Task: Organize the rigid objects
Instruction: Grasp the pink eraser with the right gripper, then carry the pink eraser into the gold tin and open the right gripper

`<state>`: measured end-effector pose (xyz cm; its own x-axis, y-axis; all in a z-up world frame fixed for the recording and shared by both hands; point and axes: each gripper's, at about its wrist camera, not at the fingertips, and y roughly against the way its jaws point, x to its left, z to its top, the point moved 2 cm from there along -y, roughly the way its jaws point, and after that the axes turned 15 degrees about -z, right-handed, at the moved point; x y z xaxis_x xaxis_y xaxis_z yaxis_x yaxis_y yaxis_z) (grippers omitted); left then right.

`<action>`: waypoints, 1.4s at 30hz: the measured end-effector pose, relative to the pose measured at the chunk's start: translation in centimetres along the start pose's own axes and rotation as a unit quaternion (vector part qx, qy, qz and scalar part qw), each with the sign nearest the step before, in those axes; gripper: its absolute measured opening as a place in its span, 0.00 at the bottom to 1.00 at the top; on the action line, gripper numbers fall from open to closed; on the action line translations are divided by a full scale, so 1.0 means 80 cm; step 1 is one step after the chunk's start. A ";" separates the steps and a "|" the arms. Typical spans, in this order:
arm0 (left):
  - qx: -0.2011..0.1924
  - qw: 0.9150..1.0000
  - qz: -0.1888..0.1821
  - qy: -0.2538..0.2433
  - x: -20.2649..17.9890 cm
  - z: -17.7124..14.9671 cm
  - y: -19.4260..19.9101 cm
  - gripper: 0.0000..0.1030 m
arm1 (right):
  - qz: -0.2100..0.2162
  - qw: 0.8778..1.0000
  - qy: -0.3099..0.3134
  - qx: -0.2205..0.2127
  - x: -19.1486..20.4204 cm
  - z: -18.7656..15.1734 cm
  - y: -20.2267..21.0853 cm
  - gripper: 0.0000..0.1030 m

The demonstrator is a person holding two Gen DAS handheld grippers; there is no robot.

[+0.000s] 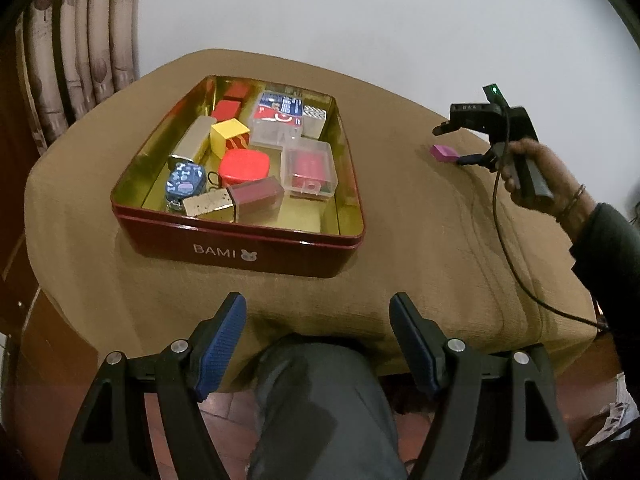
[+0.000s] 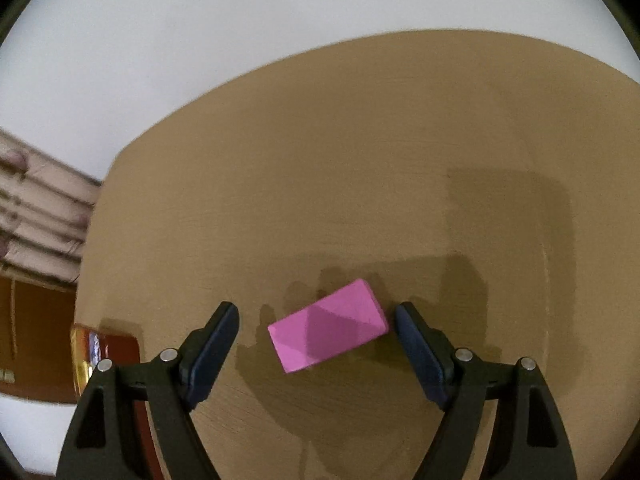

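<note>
Judging by the filled red rectangular metal tin [image 1: 240, 240], sorting appeared nearly finished; one pink rectangular block [image 2: 328, 326] lay on the tan tablecloth [image 2: 360, 160], between the spread fingers of the right gripper [image 2: 318, 344], ungrasped. Left gripper [image 1: 318, 340] hung released, empty.

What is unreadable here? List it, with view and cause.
- Tin contents: cut off by the frame edge, right wrist view.
- Labels on the boxes in the tin: too small, left wrist view.
- Pink block: far side hidden, part shadowed, right wrist view.
</note>
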<state>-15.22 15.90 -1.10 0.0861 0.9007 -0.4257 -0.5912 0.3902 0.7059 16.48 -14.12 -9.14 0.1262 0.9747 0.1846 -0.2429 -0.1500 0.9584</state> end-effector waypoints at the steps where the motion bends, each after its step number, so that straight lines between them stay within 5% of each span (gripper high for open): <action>1: 0.001 1.000 -0.002 0.001 0.000 0.000 0.000 0.68 | -0.005 1.000 -0.003 0.005 0.003 -0.005 0.005 0.80; 11: 0.015 0.999 -0.036 0.013 -0.002 -0.004 0.001 0.69 | -0.054 0.987 -0.147 0.038 0.011 -0.023 0.004 0.80; 18: 0.006 0.998 -0.045 0.038 0.014 -0.001 0.016 0.70 | -0.163 0.969 -0.185 0.022 0.033 -0.025 0.002 0.78; 19: 0.003 0.998 -0.049 0.047 0.019 -0.001 0.019 0.70 | -0.186 0.966 -0.178 0.014 0.039 -0.026 0.002 0.73; 20: 0.002 0.997 -0.049 0.051 0.022 -0.001 0.021 0.70 | -0.198 0.964 -0.177 0.003 0.043 -0.026 0.005 0.45; 21: 0.000 0.997 -0.047 0.057 0.026 0.000 0.023 0.70 | -0.198 0.964 -0.176 -0.007 0.044 -0.024 0.008 0.29; 28: -0.002 0.992 -0.061 0.108 0.050 -0.004 0.034 0.71 | -0.116 0.981 -0.152 -0.011 0.045 -0.033 0.014 0.29; 37: -0.043 0.998 0.014 0.055 0.026 0.001 0.053 0.73 | -0.003 0.999 -0.021 -0.042 0.066 -0.103 0.105 0.29; 42: -0.041 0.997 0.051 0.048 0.026 -0.003 0.055 0.76 | 0.107 0.987 0.110 -0.047 0.141 -0.166 0.170 0.29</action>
<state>-17.83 19.43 1.02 -0.0530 0.9109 -0.4092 -0.6574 0.2766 0.7010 1.79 -2.99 3.09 -0.1475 0.9361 0.3193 -0.3309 -0.3510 0.8760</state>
